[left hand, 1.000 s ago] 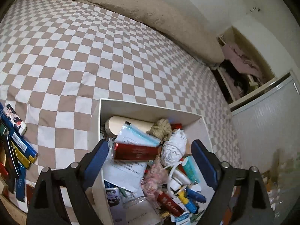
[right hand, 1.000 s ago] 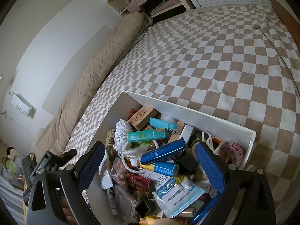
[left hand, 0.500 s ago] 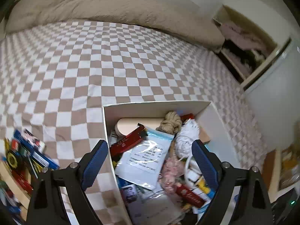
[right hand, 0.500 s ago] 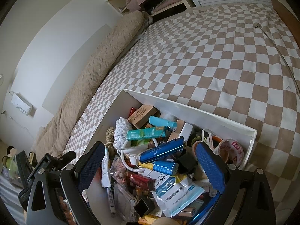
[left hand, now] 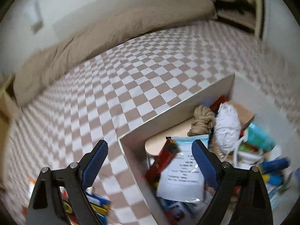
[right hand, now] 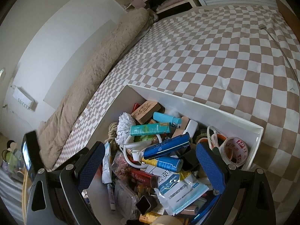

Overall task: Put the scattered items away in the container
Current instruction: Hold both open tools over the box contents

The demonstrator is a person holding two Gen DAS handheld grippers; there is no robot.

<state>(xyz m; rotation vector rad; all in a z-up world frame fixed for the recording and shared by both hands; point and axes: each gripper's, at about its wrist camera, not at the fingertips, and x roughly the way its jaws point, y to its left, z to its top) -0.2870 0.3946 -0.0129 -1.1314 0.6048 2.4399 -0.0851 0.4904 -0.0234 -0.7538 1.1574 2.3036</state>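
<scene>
My left gripper point(left hand: 150, 162) has rolled and swung toward the lower left of the frame, so the box point(left hand: 168, 110) that sat between my fingers now lies at lower right. Its fingers are spread and empty, straddling the box wall. That points me, I judge, at the loose packets point(left hand: 97, 209) on the bed point(left hand: 131, 71) at lower left. My right gripper point(right hand: 150, 166) has kept still over the full box point(right hand: 215, 110), fingers spread, holding nothing
</scene>
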